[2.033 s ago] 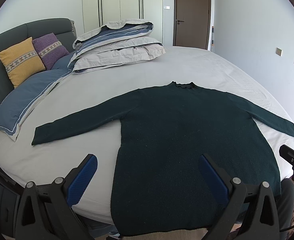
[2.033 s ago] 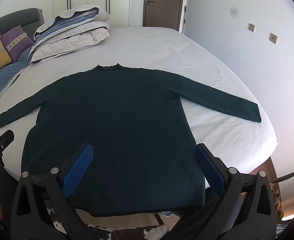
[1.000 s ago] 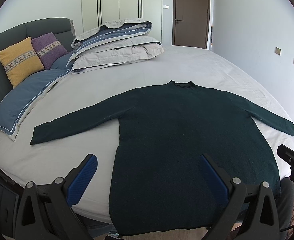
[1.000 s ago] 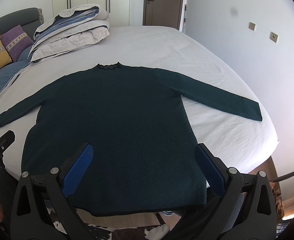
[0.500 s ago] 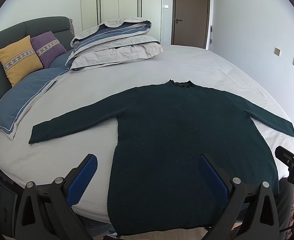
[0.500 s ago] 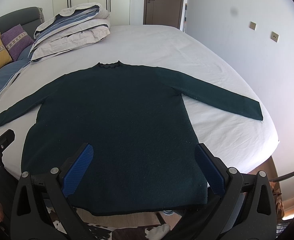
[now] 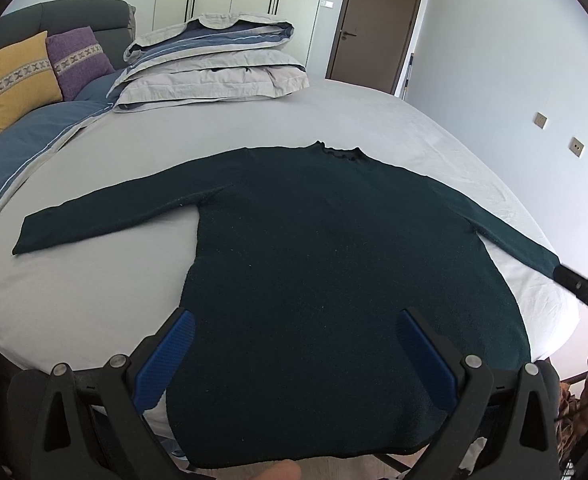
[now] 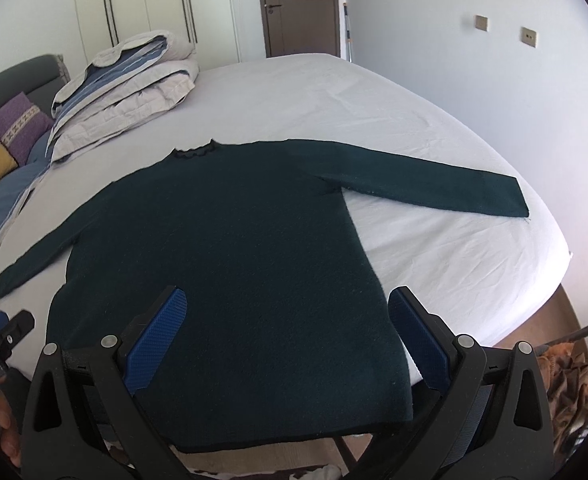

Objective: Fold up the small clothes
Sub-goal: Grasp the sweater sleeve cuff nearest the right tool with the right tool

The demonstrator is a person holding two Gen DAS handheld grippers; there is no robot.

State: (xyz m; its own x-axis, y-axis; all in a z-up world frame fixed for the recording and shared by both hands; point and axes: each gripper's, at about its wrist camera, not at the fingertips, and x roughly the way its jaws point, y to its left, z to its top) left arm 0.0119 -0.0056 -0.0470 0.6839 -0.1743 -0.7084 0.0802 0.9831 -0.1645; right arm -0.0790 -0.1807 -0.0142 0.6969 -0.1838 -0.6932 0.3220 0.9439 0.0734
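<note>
Across the middle of both frames, on the pale bed point(image 7: 393, 120), a dark green sweater point(image 7: 333, 248) spread flat, both sleeves out, collar toward the top of frame, hem hanging off the near edge at the bottom. Low in the left wrist view, the left gripper point(image 7: 294, 354), blue pads wide apart, empty, above the hem. Same for the right gripper point(image 8: 286, 336) (nothing between the pads). Knit likely soft, limp and light, prone to sag and stretch when lifted. Best pinched at a cuff, such as the right sleeve end point(image 8: 505, 196), or at the hem corners.
</note>
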